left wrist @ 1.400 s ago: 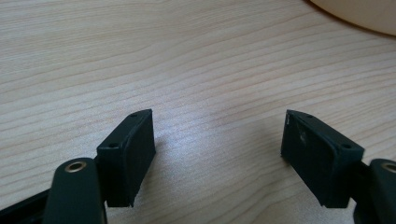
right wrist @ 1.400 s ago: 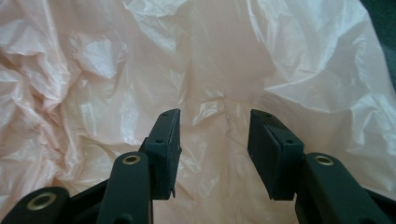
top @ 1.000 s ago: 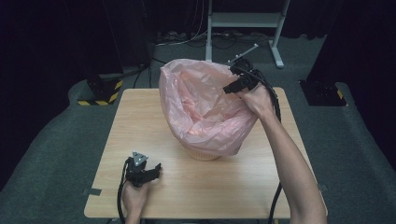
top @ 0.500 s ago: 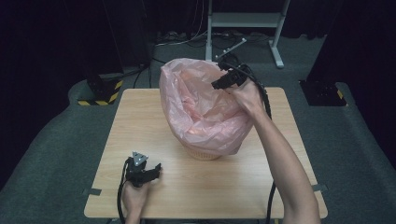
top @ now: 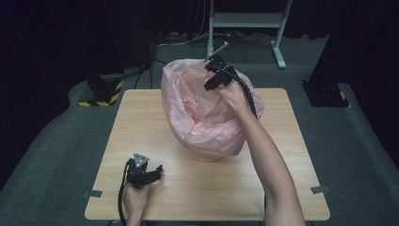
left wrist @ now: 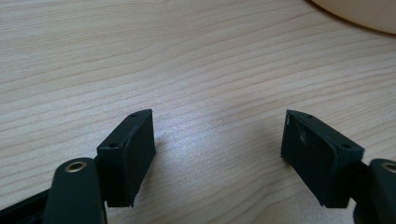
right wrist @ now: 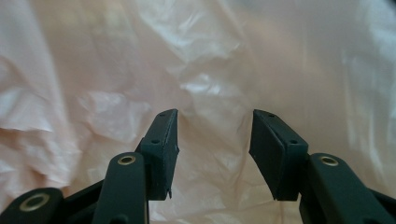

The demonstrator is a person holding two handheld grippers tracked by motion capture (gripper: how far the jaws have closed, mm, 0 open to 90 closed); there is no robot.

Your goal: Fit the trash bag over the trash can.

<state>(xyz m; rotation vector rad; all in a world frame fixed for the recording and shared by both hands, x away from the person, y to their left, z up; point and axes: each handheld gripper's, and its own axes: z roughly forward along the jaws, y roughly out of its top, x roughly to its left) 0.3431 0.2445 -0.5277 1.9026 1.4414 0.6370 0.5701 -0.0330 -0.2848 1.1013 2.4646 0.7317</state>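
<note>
High view: a pink plastic bag (top: 207, 113) lines a woven basket (top: 204, 155) standing mid-surface on the wooden surface (top: 282, 155). The right hand-held gripper (top: 214, 77) hovers at the bag's far rim, over its open mouth. The left hand-held gripper (top: 143, 172) rests low near the front left edge, well apart from the basket.

Left gripper view: the left hand-held gripper (left wrist: 217, 140) stands wide open with nothing but bare wood between its jaws (the basket's pale edge (left wrist: 359, 14) shows at the top right corner).

Right gripper view: the right hand-held gripper (right wrist: 212, 149) has just been opening further; its jaws are parted with crumpled pink film (right wrist: 205, 79) behind them and nothing pinched.

The risk, as I judge it: closing on 1 thin layer of slack film could let it slip free or tear, and a hard tug might tip the light basket, since the left side steadies nothing.
</note>
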